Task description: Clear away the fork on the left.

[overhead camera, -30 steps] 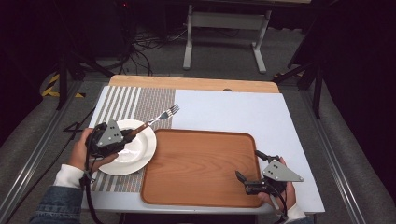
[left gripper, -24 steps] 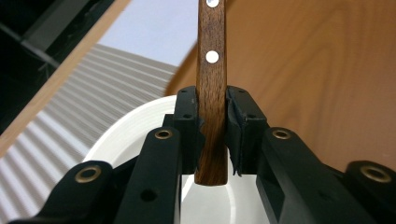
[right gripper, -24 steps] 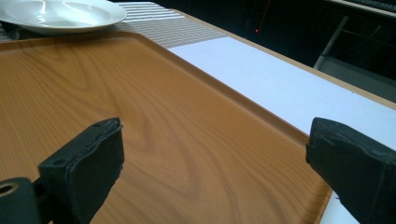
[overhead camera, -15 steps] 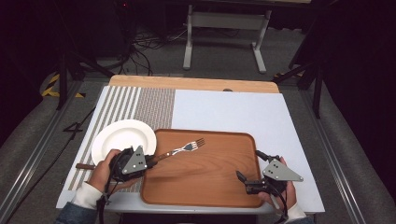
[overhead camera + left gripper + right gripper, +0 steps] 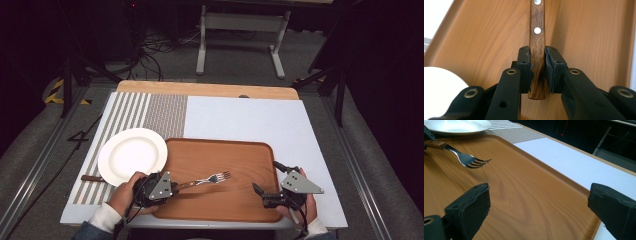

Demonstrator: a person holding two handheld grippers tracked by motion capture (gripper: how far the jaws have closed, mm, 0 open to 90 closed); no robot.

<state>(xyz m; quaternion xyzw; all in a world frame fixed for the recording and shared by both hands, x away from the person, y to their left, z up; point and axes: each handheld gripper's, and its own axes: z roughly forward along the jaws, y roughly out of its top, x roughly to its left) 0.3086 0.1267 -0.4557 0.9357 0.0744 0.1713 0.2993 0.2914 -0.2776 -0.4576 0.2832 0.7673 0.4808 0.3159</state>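
A fork with a wooden handle [image 5: 537,37] is clamped between the pads of my left gripper [image 5: 537,67]. In the high view my left gripper [image 5: 170,186] sits at the front left corner of the wooden tray [image 5: 220,150]. The fork [image 5: 210,179] points right, low over the tray. The right gripper view shows its tines [image 5: 474,161] close above the tray floor [image 5: 524,195]. My right gripper [image 5: 266,176] rests at the tray's front right corner, open wide and holding nothing. Its two jaws [image 5: 539,202] straddle the tray's rim.
A white plate [image 5: 132,155] lies on the striped placemat [image 5: 150,110] just left of the tray. A brown handle [image 5: 90,178] pokes out from under the plate's front left edge. A pale blue mat [image 5: 250,120] covers the table behind the tray.
My left gripper has carried the fork from above the plate rightward and toward the person, down to the tray's front left corner. The right gripper has stayed put.
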